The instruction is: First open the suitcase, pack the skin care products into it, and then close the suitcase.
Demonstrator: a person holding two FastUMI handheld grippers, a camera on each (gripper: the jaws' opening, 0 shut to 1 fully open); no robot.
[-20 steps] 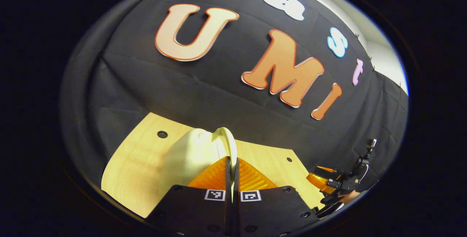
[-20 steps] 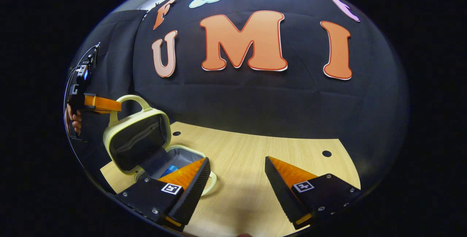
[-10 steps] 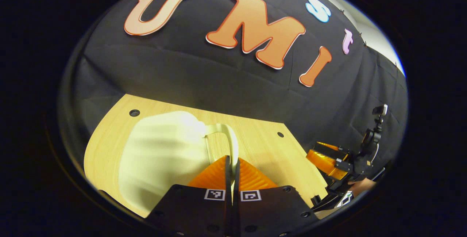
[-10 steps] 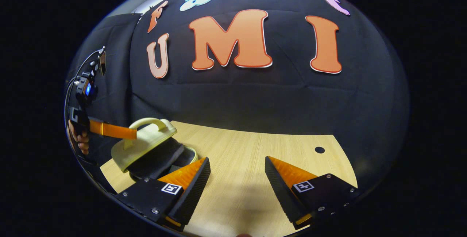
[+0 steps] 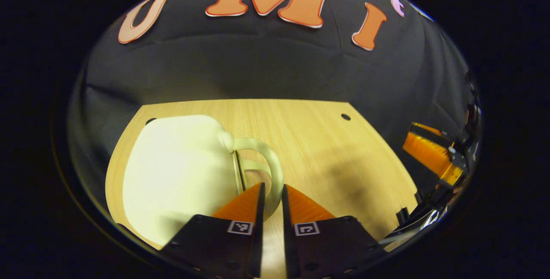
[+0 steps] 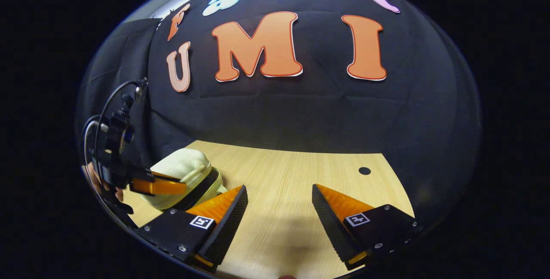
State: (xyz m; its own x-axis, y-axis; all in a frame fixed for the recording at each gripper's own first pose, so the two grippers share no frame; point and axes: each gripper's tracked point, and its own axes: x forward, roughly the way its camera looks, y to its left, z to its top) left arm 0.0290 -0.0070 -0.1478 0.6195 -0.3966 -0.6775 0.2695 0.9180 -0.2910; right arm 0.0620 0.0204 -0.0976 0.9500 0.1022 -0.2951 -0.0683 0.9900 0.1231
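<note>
The pale cream suitcase lies on the wooden table with its lid down. Its loop handle points toward my left gripper. The handle runs through the narrow gap between the left gripper's fingers, which stand a little apart, so that gripper is open. In the right gripper view the suitcase sits at the far left, a dark seam showing between lid and base, with the left gripper at its near side. My right gripper hangs wide open over bare table, holding nothing. No skin care products are visible.
A hand holds the left gripper's body at the left edge. The right gripper shows far right in the left gripper view. The table has small round holes and ends at the black cloth wall behind.
The left gripper swung the lid down by its handle from upright onto the base, hiding the inside. Its fingers have now parted slightly. The right gripper stayed put, open.
</note>
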